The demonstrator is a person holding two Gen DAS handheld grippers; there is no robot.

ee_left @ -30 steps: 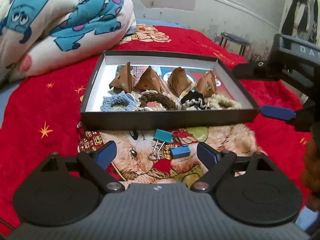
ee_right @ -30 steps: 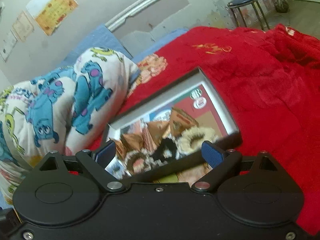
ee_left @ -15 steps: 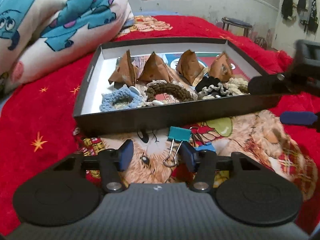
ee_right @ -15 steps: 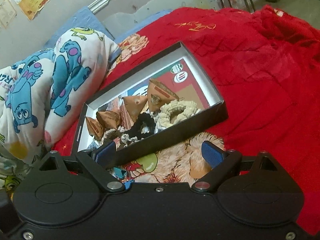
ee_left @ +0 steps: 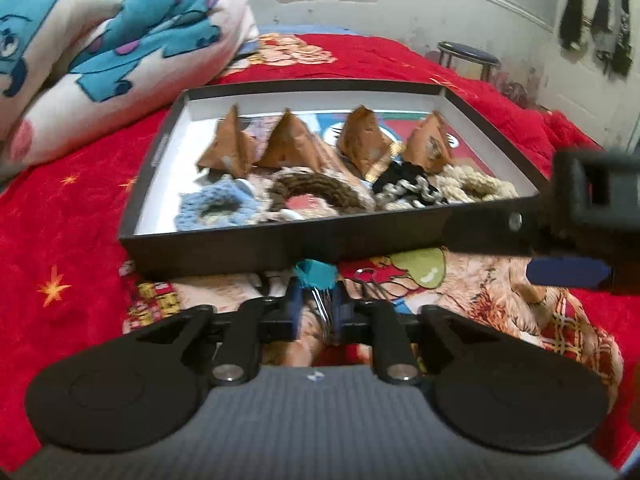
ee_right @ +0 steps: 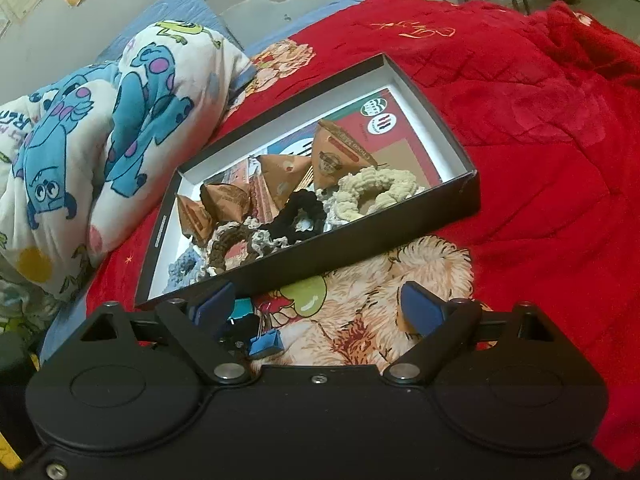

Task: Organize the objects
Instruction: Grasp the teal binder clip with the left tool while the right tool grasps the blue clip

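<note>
My left gripper point(ee_left: 316, 306), jaws just closing, pinches the teal binder clip's point(ee_left: 315, 274) thin wire handles, which may slip free; my right gripper point(ee_right: 320, 308) stays spread, empty.

Both cameras ride on hand-held grippers, close above a red blanket point(ee_left: 48, 240) and angled down. The left view faces the black box point(ee_left: 280, 246) square-on; the right view sees the same box point(ee_right: 360, 248) from its right side.

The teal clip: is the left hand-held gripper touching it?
Touching. The left wrist view shows the left hand-held gripper with its pads closed on the wire handles of the teal clip.
</note>
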